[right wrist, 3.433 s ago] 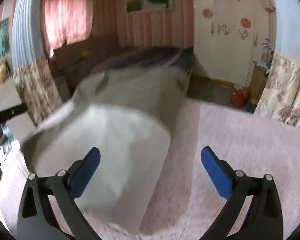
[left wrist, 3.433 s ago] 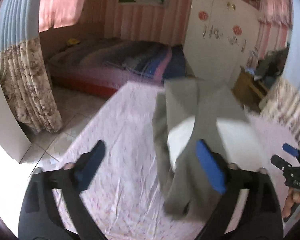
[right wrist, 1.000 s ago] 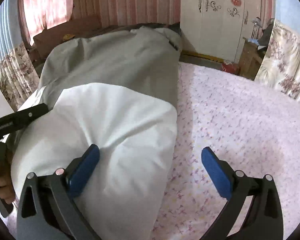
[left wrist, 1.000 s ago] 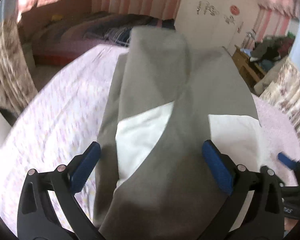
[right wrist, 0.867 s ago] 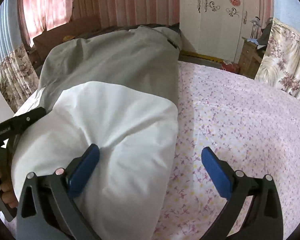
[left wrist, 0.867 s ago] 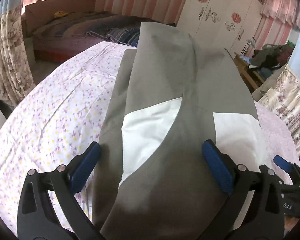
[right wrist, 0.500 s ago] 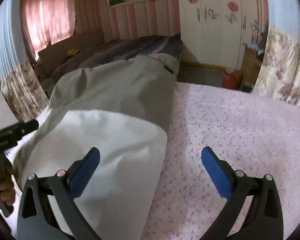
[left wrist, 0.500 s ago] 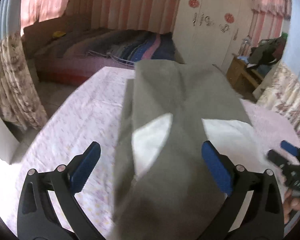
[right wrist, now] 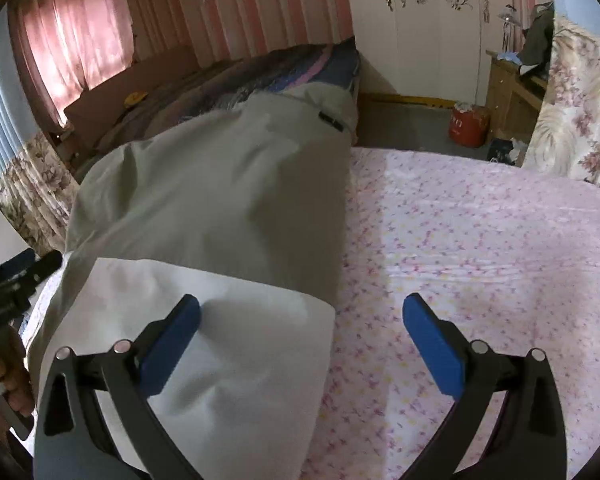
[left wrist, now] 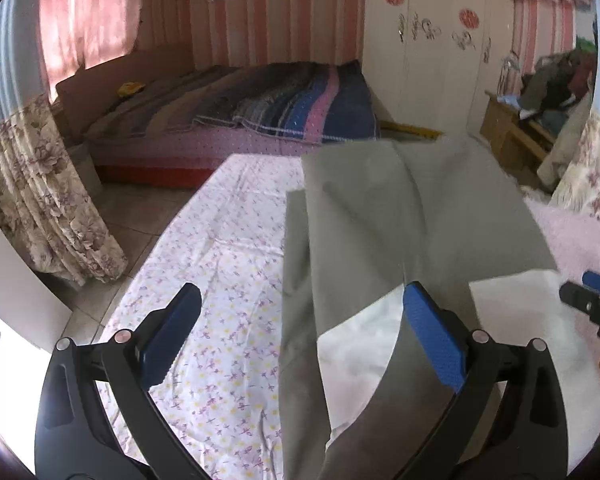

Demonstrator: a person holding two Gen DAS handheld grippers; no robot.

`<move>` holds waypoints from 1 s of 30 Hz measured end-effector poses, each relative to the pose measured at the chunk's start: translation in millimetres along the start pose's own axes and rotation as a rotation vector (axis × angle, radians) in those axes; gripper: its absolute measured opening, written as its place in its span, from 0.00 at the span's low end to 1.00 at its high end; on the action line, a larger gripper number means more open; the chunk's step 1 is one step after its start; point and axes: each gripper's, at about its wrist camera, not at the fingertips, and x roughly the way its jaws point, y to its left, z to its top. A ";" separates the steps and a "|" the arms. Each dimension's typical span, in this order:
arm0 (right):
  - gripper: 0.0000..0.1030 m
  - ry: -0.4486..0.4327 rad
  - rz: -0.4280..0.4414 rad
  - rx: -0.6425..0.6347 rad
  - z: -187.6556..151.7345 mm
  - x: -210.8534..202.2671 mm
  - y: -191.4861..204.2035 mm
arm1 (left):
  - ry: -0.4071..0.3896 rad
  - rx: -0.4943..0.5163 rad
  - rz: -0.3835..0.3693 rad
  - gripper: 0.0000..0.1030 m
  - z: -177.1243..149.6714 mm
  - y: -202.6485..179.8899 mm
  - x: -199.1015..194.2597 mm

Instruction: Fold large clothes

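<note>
A pair of large grey cloth trousers with white pocket linings showing (left wrist: pixel 384 240) is lying stretched lengthwise on the pink flower-printed bedsheet (left wrist: pixel 220 280). The left gripper (left wrist: pixel 300 336) is hovering above the garment's near end with its blue-padded fingers spread wide, gripping nothing. The right gripper (right wrist: pixel 300 344) is likewise standing wide apart and empty, its left pad over the white lining (right wrist: pixel 220 352), its right pad over bare sheet.
</note>
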 end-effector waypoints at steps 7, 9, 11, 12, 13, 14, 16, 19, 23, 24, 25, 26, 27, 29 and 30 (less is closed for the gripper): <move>0.98 0.111 -0.005 -0.018 9.1 22.9 8.6 | 0.085 0.047 -0.064 0.97 -12.6 -12.0 27.9; 0.98 0.137 -0.001 -0.023 12.2 29.6 9.5 | 0.100 0.044 -0.075 0.97 -13.4 -12.8 33.8; 0.98 0.155 0.023 -0.012 14.3 35.4 6.6 | 0.115 0.035 -0.090 0.97 -13.7 -12.1 38.4; 0.98 0.165 0.038 -0.002 14.5 38.0 5.3 | 0.123 0.029 -0.097 0.97 -14.0 -11.6 40.8; 0.94 0.178 0.061 0.010 15.3 40.5 3.4 | 0.126 0.022 -0.103 0.97 -14.4 -10.3 42.2; 0.88 0.183 0.095 0.024 16.3 41.0 1.6 | 0.128 0.017 -0.107 0.97 -14.9 -9.8 42.8; 0.72 0.187 0.158 0.056 18.2 39.4 0.4 | 0.134 0.005 -0.125 0.97 -16.0 -7.4 42.7; 0.63 0.193 0.139 0.025 19.5 39.7 8.4 | 0.138 0.004 -0.127 0.97 -16.7 -7.6 43.3; 0.47 0.156 0.099 -0.026 17.7 34.9 20.0 | 0.129 -0.008 -0.111 0.97 -17.7 -10.1 42.9; 0.40 0.136 0.086 -0.060 16.1 31.3 26.1 | 0.124 -0.018 -0.107 0.97 -18.6 -10.3 41.9; 0.32 0.102 0.076 -0.092 13.7 25.6 31.2 | 0.120 -0.024 -0.105 0.97 -18.9 -9.8 41.7; 0.30 0.082 0.077 -0.098 12.4 20.9 32.4 | 0.117 -0.030 -0.104 0.96 -19.5 -10.7 40.9; 0.26 0.063 0.079 -0.096 12.2 16.4 32.4 | 0.113 -0.030 -0.108 0.91 -19.6 -13.3 39.0; 0.23 0.014 0.085 -0.098 13.7 4.2 28.8 | 0.106 -0.013 -0.130 0.71 -19.3 -21.0 35.1; 0.22 -0.010 0.078 -0.104 14.1 -3.6 27.5 | 0.110 -0.007 -0.162 0.51 -18.8 -29.6 31.3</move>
